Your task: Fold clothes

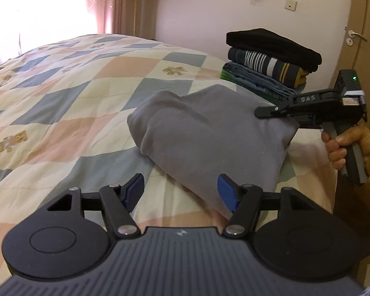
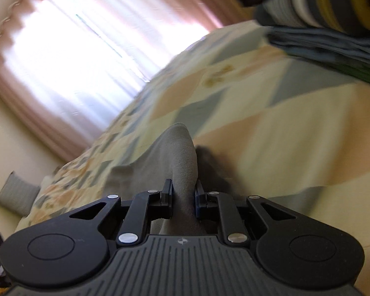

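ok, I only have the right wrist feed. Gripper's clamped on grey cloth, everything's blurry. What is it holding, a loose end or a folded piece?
Observer: A folded piece. The left wrist view shows the right gripper pinching the far right corner of a folded grey garment on the bed.
Operator: Left gripper on it too?
Observer: No. The left gripper is open at the garment's near edge, gripping nothing.
Operator: That pile at the top of my view?
Observer: A stack of folded clothes behind the garment, a black item on top, a striped one under it.
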`<state>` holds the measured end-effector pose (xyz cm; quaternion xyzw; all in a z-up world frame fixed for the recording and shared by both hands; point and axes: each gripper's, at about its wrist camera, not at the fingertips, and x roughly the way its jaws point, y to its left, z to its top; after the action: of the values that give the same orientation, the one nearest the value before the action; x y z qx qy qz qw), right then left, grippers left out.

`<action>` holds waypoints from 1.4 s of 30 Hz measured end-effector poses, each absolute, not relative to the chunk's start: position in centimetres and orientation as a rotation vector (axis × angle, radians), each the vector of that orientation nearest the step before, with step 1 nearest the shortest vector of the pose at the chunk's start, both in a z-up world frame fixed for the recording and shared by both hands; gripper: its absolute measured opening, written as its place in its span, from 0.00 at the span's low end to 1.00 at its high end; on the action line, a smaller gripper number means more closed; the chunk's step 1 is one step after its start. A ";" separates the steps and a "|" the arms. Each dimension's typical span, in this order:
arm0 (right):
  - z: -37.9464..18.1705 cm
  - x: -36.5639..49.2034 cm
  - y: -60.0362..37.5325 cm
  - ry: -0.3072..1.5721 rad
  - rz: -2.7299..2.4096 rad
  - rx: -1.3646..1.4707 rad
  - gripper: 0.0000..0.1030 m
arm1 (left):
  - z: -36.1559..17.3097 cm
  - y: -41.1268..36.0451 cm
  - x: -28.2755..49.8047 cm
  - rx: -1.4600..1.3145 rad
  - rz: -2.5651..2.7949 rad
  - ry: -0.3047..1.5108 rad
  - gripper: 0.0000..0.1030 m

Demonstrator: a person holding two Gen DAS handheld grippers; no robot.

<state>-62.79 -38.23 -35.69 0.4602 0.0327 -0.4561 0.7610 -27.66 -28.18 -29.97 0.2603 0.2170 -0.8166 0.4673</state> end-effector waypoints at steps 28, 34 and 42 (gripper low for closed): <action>-38.7 -61.8 -44.1 0.128 -1.116 0.975 0.41 | -35.0 -41.8 -30.2 0.644 -1.847 0.524 0.15; -33.6 -63.8 -36.7 0.129 -1.306 0.700 0.39 | -30.3 -34.5 -28.8 0.567 -1.914 0.505 0.18; -34.0 -60.4 -27.5 0.233 -1.181 0.546 0.39 | -32.7 -26.2 -32.8 0.628 -2.015 0.453 0.23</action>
<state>-60.37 -27.53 -33.95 0.2536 0.1083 -0.5483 0.7895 -32.81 -26.19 -32.68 0.2565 0.1850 -0.8229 0.4720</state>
